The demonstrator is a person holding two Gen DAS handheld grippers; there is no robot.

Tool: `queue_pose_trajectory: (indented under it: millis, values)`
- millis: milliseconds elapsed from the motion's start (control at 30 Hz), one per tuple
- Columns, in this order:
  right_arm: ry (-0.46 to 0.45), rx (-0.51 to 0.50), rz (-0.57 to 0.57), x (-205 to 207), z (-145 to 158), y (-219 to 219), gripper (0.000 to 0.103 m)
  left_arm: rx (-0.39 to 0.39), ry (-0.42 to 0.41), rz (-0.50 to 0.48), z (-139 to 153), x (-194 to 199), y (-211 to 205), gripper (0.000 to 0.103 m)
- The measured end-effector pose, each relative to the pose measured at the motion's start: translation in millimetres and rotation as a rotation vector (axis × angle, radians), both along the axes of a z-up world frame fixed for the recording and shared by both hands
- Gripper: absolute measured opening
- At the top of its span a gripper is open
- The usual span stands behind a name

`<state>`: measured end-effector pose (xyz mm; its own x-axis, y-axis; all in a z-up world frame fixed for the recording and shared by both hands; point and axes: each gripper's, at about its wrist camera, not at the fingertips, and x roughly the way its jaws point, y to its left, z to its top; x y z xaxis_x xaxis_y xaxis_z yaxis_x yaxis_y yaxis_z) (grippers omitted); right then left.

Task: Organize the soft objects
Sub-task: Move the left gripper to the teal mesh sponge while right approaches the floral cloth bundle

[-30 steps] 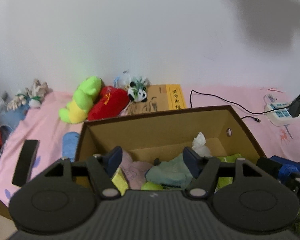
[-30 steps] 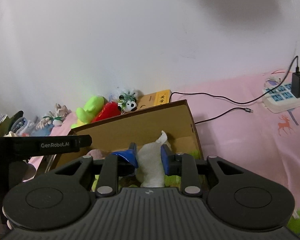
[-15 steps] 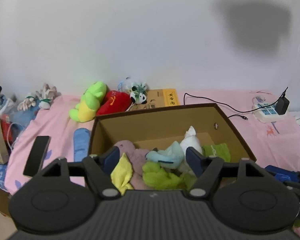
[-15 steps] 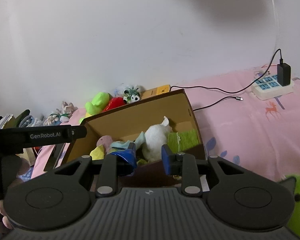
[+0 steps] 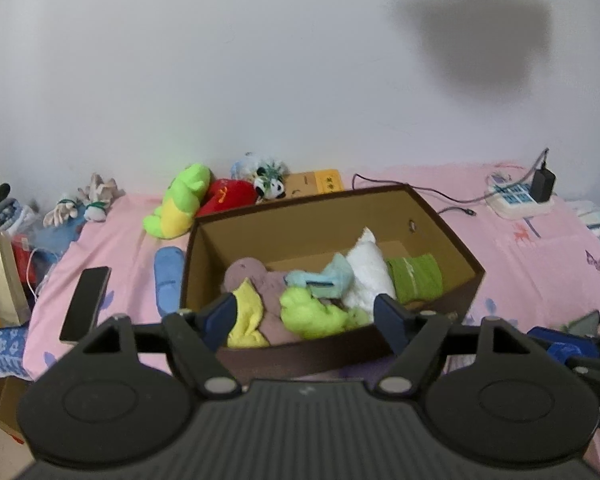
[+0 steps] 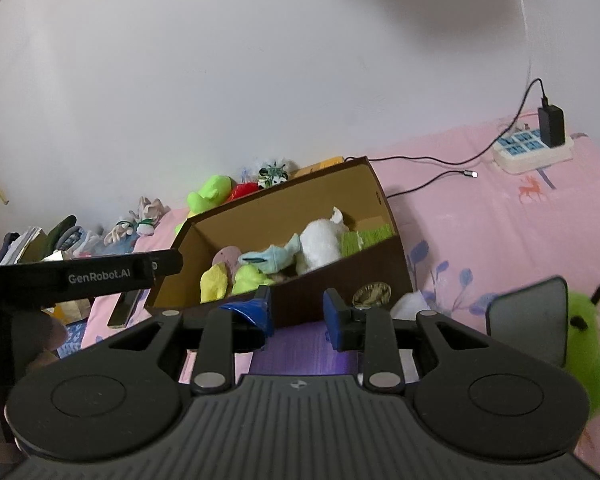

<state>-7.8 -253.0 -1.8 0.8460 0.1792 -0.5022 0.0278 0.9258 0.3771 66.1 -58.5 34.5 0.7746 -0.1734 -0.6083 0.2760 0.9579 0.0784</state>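
Nearest, both pairs of tongs hang empty, short of the box: the left tongs are spread wide and have just been opening, with nothing between them, while the right tongs keep a narrow gap on nothing. Just beyond lies the cardboard box, holding the white plush and other soft pieces. A second ago that plush sat between the right tongs; now it rests inside. Loose, the green plush lies on the bed at near right, closest to the right tongs.
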Motion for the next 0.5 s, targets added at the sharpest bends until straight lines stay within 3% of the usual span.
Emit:
queue_pose_trajectory:
  millis: [500]
  values:
    - [0.025,0.009,-0.007,-60.4,-22.9,-9.7,0.012,-0.049,0.127,-0.115,-34.0,-53.0,5.8,0.076]
